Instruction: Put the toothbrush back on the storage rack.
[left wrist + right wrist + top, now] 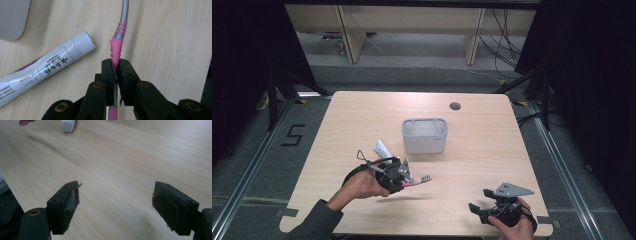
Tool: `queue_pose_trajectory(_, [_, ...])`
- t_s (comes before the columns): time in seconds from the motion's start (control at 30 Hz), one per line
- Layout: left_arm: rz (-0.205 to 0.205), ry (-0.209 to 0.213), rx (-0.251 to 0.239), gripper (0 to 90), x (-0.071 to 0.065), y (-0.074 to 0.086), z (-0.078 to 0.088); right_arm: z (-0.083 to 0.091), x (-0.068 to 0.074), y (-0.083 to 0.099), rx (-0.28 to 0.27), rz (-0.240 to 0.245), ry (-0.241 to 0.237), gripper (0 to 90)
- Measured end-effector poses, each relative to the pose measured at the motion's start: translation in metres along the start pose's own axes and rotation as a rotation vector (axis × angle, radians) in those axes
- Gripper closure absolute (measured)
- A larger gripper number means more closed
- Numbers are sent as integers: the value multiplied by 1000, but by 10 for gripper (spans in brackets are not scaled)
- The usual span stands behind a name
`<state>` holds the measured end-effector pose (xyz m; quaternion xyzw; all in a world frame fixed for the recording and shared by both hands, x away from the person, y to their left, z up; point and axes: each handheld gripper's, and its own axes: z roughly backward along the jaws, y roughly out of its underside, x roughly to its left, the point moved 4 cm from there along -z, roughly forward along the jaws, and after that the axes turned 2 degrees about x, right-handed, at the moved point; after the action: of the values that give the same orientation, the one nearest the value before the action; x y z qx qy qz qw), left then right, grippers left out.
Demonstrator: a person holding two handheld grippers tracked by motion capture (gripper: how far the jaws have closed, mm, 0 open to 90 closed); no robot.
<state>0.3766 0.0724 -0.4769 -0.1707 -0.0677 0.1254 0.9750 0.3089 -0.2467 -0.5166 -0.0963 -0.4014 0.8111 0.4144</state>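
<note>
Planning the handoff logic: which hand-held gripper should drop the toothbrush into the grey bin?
Left. The left hand-held gripper is already shut on the toothbrush, near the grey bin. The right hand-held gripper is open, empty and farther off.

Desk (492, 150): one, pale wood, with one round grommet hole (455, 106) at 12 o'clock.
Bin (424, 135): one, grey, at centre.
Toothpaste tube (42, 68): one, white, at 9 o'clock of the bin.
Toothbrush (117, 42): one, pink and grey, at 7 o'clock of the bin.
Grippers: two, left gripper (115, 71) at 7 o'clock, right gripper (482, 200) at 5 o'clock; two black fingers (63, 205) on each.
Hands: two, one per gripper.
</note>
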Motion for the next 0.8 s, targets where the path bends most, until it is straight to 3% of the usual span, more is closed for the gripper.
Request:
queue_pose_trajectory(0.13, [16, -3, -39, 827, 4, 1, 6, 0, 0, 0, -1, -1, -1, 226])
queue_pose_trajectory(0.23, [40, -34, -86, 827, 9, 1, 11, 0, -2, 0, -10, 24, 12, 226])
queue_pose_trajectory(0.33, [63, -47, -138, 827, 13, 1, 15, 0, 0, 0, 0, -3, 0, 226])
queue_pose_trajectory(0.4, [88, -55, -197, 827, 15, 1, 18, 0, -2, 0, -6, 24, 10, 226])
queue_pose_trajectory(0.47, [77, -41, -201, 827, 16, 1, 19, 0, 0, 0, 0, -2, 0, 226])
queue_pose_trajectory(0.53, [94, -58, -248, 827, 20, 1, 21, -1, 0, 0, -5, 1, 3, 226])
queue_pose_trajectory(0.67, [142, -81, -313, 827, 26, 2, 24, 0, 0, 0, 2, -7, -1, 226])
queue_pose_trajectory(0.7, [152, -82, -330, 827, 28, 3, 25, 0, -2, 0, -3, 19, 11, 226])
queue_pose_trajectory(0.77, [192, -100, -370, 827, 34, 4, 26, 0, -2, 0, -4, 18, 11, 226])
queue_pose_trajectory(0.8, [206, -104, -387, 827, 37, 5, 27, 0, 0, 0, 2, -7, -1, 226])
